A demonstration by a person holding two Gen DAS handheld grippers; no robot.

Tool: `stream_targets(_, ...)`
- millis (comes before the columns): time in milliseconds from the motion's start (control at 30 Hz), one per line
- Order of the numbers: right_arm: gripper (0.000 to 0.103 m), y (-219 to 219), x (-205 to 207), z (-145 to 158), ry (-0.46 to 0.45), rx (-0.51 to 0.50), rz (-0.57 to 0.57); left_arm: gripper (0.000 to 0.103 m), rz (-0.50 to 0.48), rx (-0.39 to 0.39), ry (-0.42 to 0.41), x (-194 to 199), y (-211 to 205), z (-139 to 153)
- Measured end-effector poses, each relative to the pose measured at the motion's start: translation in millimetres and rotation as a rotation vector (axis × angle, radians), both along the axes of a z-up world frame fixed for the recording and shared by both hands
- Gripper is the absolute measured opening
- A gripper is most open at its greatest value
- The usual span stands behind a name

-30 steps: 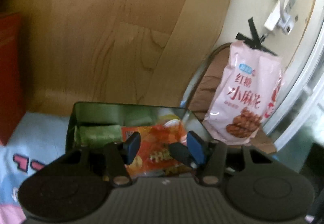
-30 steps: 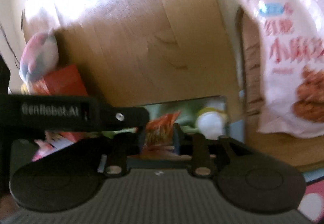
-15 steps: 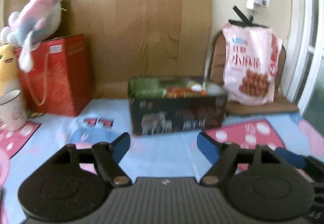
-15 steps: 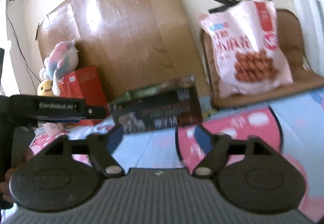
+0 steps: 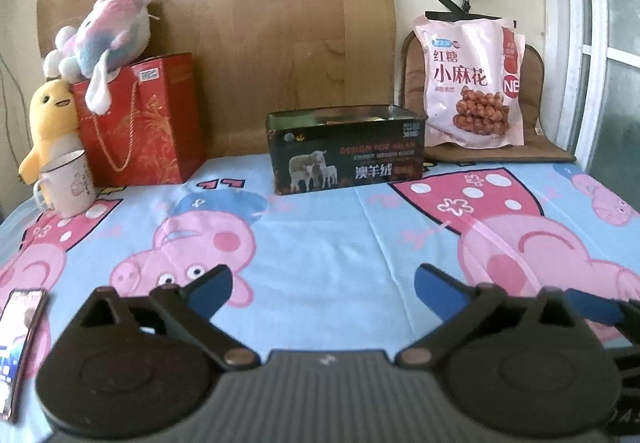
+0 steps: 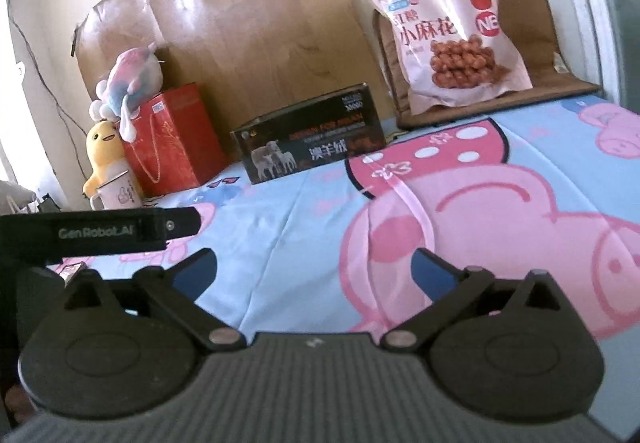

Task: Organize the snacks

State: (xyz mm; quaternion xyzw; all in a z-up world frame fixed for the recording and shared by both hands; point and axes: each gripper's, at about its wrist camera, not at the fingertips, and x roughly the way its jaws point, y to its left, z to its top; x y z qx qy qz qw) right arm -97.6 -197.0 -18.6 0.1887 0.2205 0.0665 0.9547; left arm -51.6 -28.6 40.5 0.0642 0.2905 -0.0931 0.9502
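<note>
Your left gripper (image 5: pixel 323 285) sits low over the cartoon tablecloth (image 5: pixel 320 243), jaws spread wide, nothing between them. Your right gripper (image 6: pixel 314 270) is the same: jaws apart, holding nothing.

In the left wrist view the dark tin box (image 5: pixel 346 149) stands at 12 o'clock, well apart from the fingertips, lid off. Some packets show over its rim, but the angle is too flat to tell which ones. In the right wrist view the tin (image 6: pixel 310 137) sits toward 11 o'clock, turned at an angle.

The pink snack bag (image 5: pixel 470 83) leans upright at 1 o'clock on a brown cushion (image 5: pixel 536 151), just beside the tin's right end. The bag (image 6: pixel 450 31) rests on the cushion's backrest.

A red gift bag (image 5: pixel 140 123) stands at 10 o'clock, left of the tin with a gap between them. A pastel plush (image 5: pixel 108 39) lies on its top, a yellow plush (image 5: pixel 50 119) leans on its left side, and a white mug (image 5: pixel 66 183) stands in front of that. A phone (image 5: pixel 20 339) lies at 8 o'clock, at the cloth's left edge.

A wood-grain board (image 5: pixel 272 23) backs the whole row. Bare cloth runs from both grippers to the tin's front wall.
</note>
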Motion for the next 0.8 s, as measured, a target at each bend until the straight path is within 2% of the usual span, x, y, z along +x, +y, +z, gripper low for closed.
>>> stream_targets(267,0.103,3,-7,3,-0.006,-0.062,-0.078,0.103,0.021,0.004,0.0,-12,3,0)
stream_targets(533,0.103,1,-5,0,0.021,-0.05,-0.072,0.103,0.053,0.015,-0.022,-13,7,1)
stream_targets(800,0.103,-6,-3,0,0.039,-0.045,-0.097,0.103,0.098,-0.024,-0.073,-14,19,9)
